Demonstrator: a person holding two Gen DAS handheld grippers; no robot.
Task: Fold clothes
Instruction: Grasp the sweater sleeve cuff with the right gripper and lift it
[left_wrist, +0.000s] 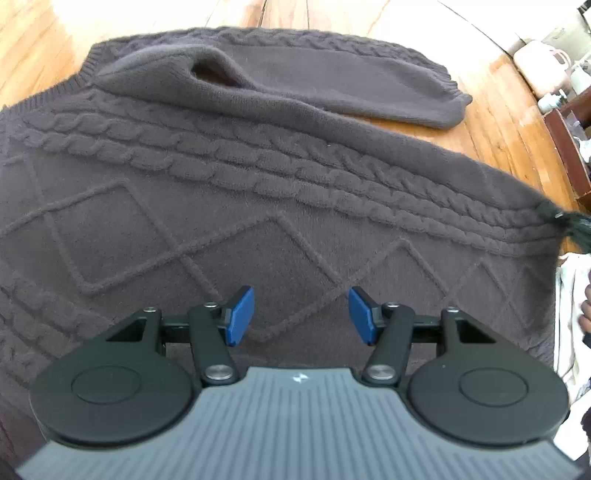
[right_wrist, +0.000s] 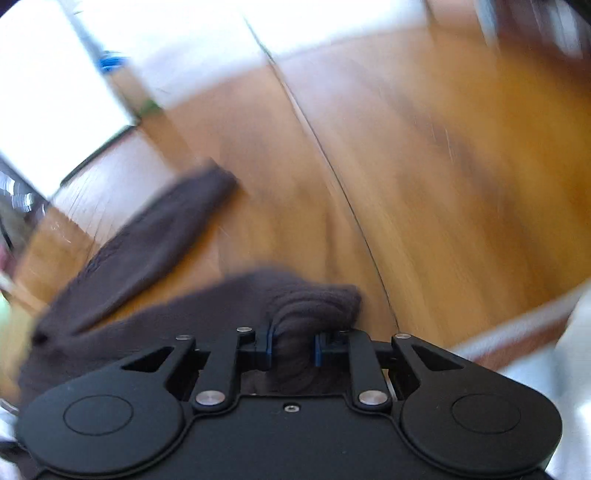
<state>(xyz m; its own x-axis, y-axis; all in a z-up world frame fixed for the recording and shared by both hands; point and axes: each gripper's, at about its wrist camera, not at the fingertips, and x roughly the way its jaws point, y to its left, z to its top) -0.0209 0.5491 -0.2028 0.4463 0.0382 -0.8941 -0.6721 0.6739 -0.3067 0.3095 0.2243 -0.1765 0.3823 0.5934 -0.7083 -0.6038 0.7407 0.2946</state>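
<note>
Lying flat on a wooden table is one dark brown sweater, with rope-like cables and diamond shapes knitted into it. It fills most of the left wrist view. One sleeve is laid across the far part of the sweater, with its cuff pointing right. The same sleeve seems to show in the right wrist view too, far and to the left. The left gripper hangs over the near part of the sweater with its two blue pads about half open, and nothing is between them. The right gripper has its pads pinched on a bunched bit of the sweater at its right edge, and that view is blurry. I think the folding has only begun: one sleeve looks folded in, but the body is not yet folded, and I cannot see a second sleeve. Far to the right there are some pale things on the table, too small to name. Near the right edge there is white cloth and part of a person's hand.
</note>
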